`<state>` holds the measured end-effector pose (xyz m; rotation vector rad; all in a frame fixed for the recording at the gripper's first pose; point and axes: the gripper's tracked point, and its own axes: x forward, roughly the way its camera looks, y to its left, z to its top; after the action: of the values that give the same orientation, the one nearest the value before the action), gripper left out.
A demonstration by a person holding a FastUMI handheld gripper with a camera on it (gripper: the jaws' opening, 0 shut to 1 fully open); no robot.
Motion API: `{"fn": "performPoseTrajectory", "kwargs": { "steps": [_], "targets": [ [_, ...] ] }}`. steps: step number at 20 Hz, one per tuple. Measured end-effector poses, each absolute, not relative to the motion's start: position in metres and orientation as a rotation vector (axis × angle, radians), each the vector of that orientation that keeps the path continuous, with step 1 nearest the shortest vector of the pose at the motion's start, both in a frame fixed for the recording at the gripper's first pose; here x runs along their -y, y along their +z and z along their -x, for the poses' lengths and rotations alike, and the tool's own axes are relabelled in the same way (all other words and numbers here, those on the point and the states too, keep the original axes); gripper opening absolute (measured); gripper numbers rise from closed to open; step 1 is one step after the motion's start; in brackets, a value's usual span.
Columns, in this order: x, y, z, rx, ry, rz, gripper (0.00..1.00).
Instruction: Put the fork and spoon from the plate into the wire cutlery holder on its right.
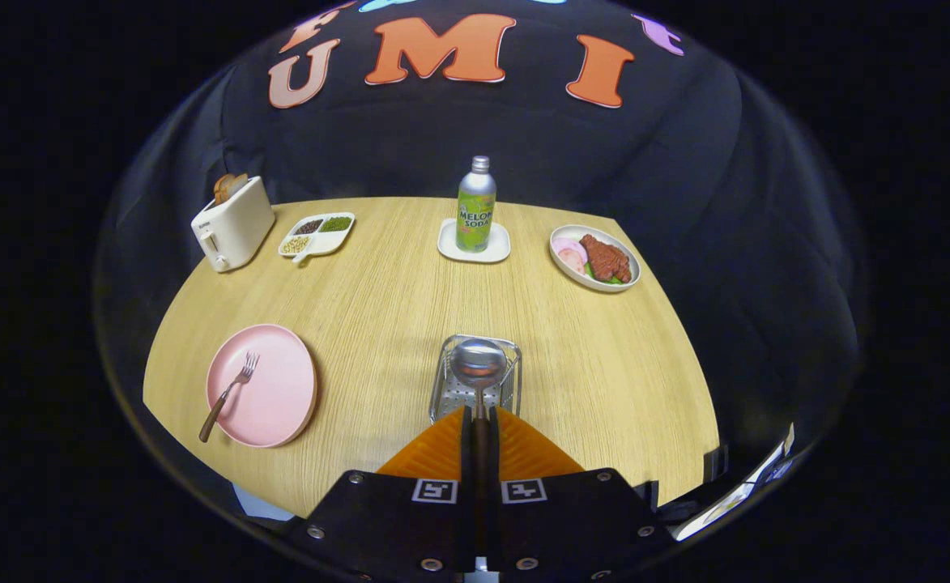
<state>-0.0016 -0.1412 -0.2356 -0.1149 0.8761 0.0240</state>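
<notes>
My gripper is shut on the spoon, whose dark handle is pinched between the fingers. The shiny bowl of the spoon points forward and hangs over the wire cutlery holder, which stands on the table just ahead of the fingertips. To the left of the holder lies the pink plate. On the plate rests the fork, tines pointing away from me and its brown handle sticking out over the plate's near rim.
At the far side of the wooden table stand a white toaster with bread, a divided snack tray, a green soda bottle on a white coaster, and a plate of meat.
</notes>
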Motion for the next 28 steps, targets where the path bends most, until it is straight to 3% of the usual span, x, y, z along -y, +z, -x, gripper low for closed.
{"fn": "performPoseTrajectory", "kwargs": {
  "steps": [6, 11, 21, 28],
  "targets": [
    [0.137, -0.251, -0.014, -0.905, 0.046, 0.136, 0.08],
    [0.133, -0.232, -0.038, -0.818, 0.056, 0.148, 0.11],
    [0.109, -0.106, -0.071, -0.362, 0.001, 0.096, 0.22],
    [0.062, -0.036, -0.059, -0.145, 0.02, 0.046, 0.64]
  ]
}}
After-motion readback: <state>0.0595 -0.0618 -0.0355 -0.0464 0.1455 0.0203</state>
